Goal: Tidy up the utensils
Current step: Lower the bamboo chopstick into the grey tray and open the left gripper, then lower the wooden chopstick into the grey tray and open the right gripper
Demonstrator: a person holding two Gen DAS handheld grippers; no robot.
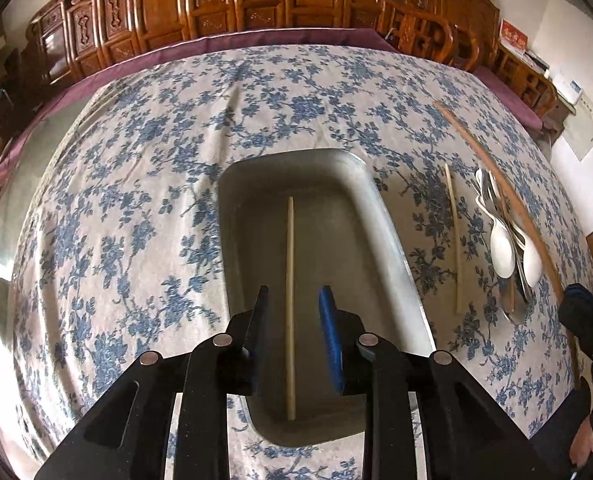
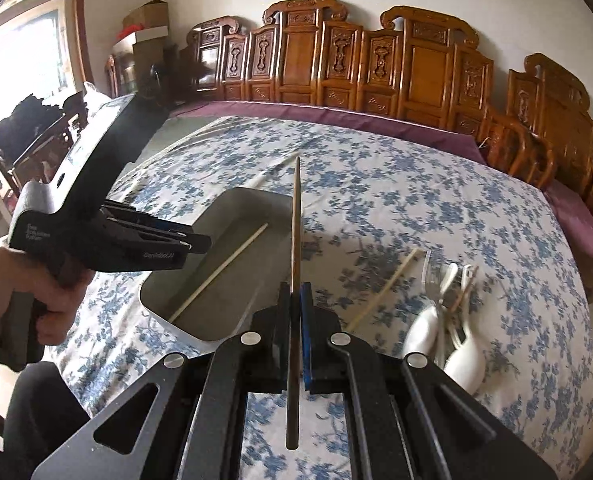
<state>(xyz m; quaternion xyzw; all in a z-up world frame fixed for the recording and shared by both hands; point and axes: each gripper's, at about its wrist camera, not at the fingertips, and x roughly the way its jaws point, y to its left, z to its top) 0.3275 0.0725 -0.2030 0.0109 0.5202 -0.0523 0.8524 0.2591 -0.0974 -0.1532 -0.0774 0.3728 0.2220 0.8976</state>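
A grey metal tray lies on the floral cloth, with one pale chopstick flat inside it. My left gripper hovers over the tray's near end, jaws open on either side of that chopstick without touching it. To the right lie a second pale chopstick and a pile of white spoons. My right gripper is shut on a dark brown chopstick that points away over the tray's right edge. The right wrist view also shows the left gripper above the tray.
Blue-flowered tablecloth covers the whole table. A clear fork lies among the spoons. Carved wooden benches with purple cushions line the far and right sides. A person's hand grips the left tool's handle.
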